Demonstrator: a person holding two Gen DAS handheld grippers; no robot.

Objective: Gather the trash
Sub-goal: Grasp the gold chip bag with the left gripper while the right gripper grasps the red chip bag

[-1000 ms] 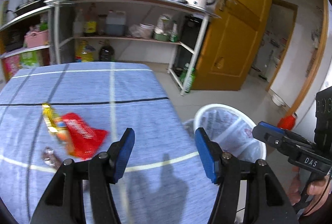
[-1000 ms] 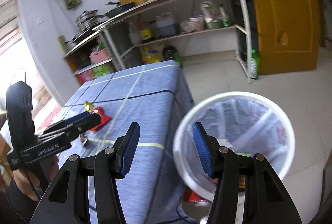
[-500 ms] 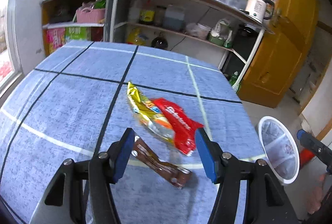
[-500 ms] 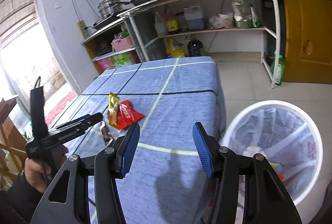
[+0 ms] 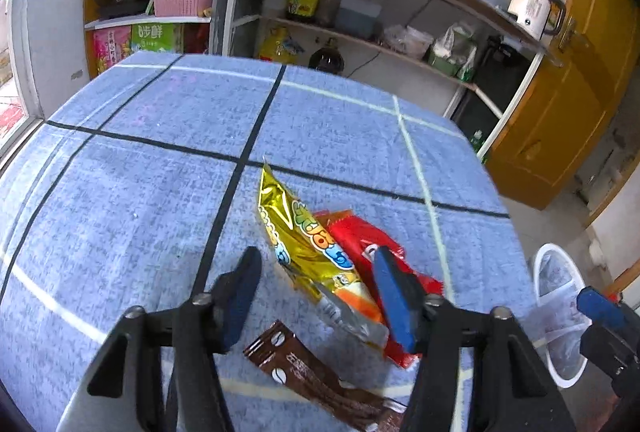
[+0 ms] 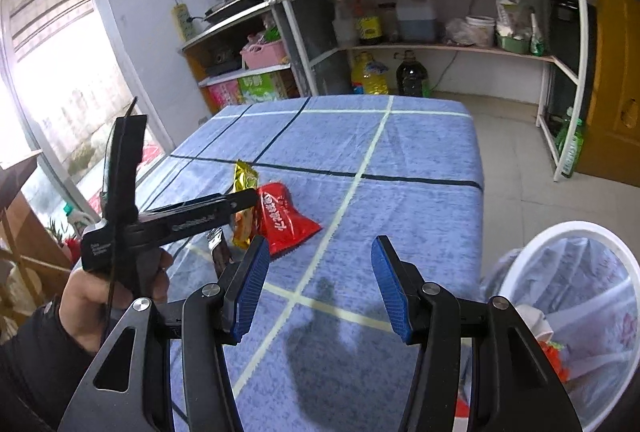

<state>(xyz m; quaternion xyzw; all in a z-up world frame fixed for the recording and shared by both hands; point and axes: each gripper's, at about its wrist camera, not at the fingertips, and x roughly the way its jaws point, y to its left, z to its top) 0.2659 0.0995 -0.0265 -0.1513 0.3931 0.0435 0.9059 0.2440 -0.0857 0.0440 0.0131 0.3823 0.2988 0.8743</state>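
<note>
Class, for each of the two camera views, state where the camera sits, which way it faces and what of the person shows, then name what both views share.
Left wrist: on the left tongs, looking down at the yellow wrapper; jaws closing around it.
Right wrist: on the right tongs, facing across the blue tablecloth; the person's hand shows, holding the left tongs.
Shared: yellow wrapper, red wrapper, white bin.

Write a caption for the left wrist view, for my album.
Left claw, jaws closing, descends over a yellow snack wrapper beside red and brown wrappers on a blue tablecloth.
</note>
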